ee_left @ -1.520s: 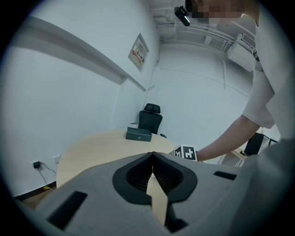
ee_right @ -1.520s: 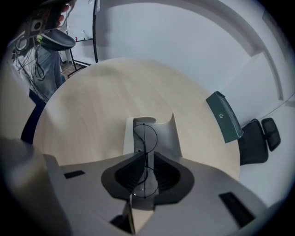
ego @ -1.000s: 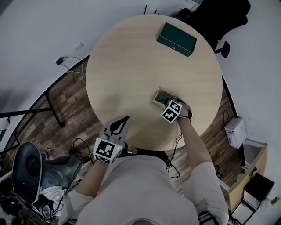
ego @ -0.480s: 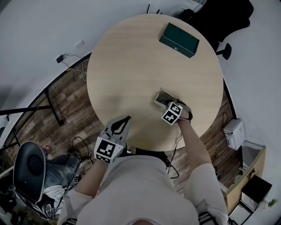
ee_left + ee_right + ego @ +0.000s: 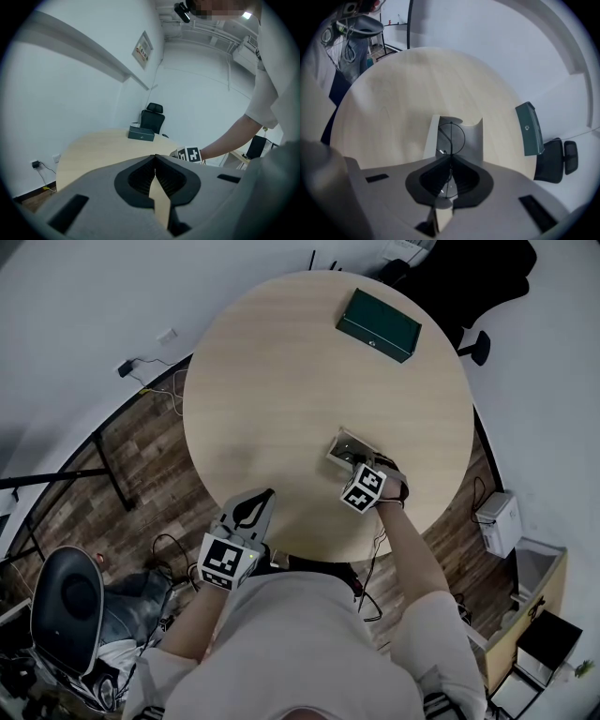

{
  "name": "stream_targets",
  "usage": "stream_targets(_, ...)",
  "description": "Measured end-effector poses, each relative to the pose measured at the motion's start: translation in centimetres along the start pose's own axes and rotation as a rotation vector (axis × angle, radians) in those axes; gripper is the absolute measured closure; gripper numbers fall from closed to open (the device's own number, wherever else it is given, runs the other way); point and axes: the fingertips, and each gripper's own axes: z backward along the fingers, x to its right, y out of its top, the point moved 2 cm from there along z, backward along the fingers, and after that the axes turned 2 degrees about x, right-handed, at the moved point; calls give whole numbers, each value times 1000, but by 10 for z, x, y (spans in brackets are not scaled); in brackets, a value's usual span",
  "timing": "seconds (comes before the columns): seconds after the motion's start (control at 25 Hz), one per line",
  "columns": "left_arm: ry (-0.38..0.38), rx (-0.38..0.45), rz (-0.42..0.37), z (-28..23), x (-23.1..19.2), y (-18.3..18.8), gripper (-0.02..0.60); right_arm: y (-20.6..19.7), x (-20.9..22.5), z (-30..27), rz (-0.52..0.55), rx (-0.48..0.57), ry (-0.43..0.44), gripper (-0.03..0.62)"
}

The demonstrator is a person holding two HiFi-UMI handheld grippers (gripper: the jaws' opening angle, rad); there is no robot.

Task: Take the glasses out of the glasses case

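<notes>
Right gripper [image 5: 450,158], jaws just closed, pinches glasses [image 5: 451,136] in the case [image 5: 473,140] on a round pale table [image 5: 403,93]

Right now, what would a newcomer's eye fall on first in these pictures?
First, the right gripper, shut on thin round-lensed glasses at the open grey glasses case, near the near-right edge of the round wooden table. Next, the dark green box, alone at the table's far side. The left gripper is shut and empty at the near edge.
</notes>
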Motion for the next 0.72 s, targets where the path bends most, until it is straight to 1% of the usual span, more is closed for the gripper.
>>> stream_targets(0.08, -1, -2, -1, 2, -1, -1, 572, 2, 1, 3, 20, 4, -33, 574)
stream_targets(0.48, 2, 6, -2, 12, -1, 0, 572, 7, 4, 22, 22, 38, -168, 576)
stream_targets(0.72, -9, 12, -10, 19, 2, 1, 572, 8, 8, 34, 24, 39, -219, 576)
